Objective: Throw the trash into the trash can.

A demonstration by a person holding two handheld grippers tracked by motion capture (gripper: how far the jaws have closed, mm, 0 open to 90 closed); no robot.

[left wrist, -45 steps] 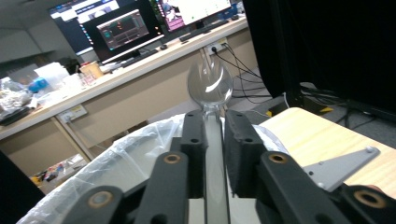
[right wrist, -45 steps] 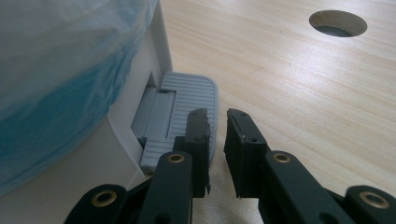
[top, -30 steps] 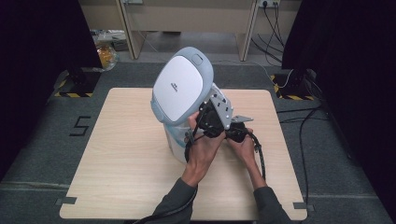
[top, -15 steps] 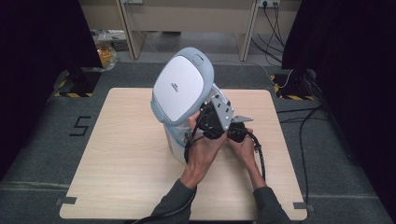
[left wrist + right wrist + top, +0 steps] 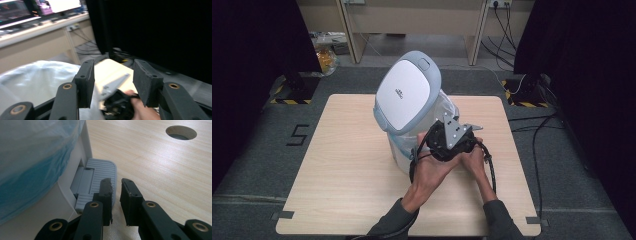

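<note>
A white and grey pedal bin (image 5: pixel 398 150) stands mid-table with its lid (image 5: pixel 407 92) tilted up. A pale blue plastic liner (image 5: pixel 445 107) hangs over the rim (image 5: pixel 30 152) (image 5: pixel 37 80). My right gripper (image 5: pixel 116 183) is low at the bin's base, its jaws all but closed with nothing between them and the left jaw's tip resting on the grey ribbed pedal (image 5: pixel 102 173). My left gripper (image 5: pixel 113 82) is open and empty, held just above the right hand beside the liner. In the high view both grippers (image 5: pixel 447 140) bunch together at the bin's right front.
The light wooden table (image 5: pixel 342 165) has free room left and front of the bin. A round cable hole (image 5: pixel 181 132) lies in the tabletop beyond the pedal. Black curtains flank the table, and desks with cables stand behind it.
</note>
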